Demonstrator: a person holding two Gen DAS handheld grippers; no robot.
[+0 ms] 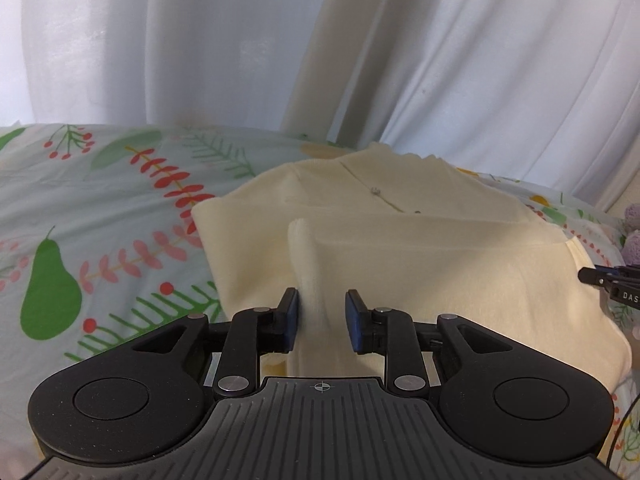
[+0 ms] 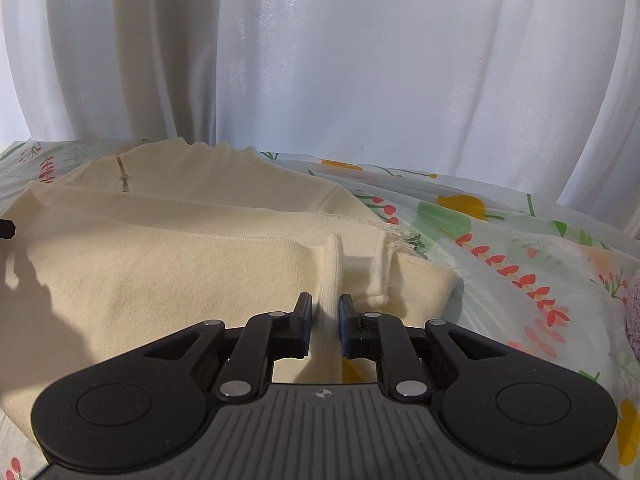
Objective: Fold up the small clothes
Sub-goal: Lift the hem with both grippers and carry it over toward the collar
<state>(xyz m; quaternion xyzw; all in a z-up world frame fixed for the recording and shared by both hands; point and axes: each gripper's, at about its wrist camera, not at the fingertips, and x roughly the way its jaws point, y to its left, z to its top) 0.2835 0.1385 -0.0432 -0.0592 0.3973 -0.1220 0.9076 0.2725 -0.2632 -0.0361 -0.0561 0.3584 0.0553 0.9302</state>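
Observation:
A cream knitted garment lies folded on the flower-printed bedsheet, its neckline with a small clasp at the far side. My left gripper is open; a raised ridge of the garment's folded hem stands between its blue pads, against the left pad and apart from the right one. In the right wrist view the same garment shows a ribbed cuff lying on top. My right gripper has its pads narrowly set, pressed on a ridge of the cream cloth. The right gripper's black tip shows at the left view's right edge.
White curtains hang close behind the bed. A purple fuzzy thing lies at the right edge of the sheet. Bare printed sheet spreads to the left of the garment and to its right.

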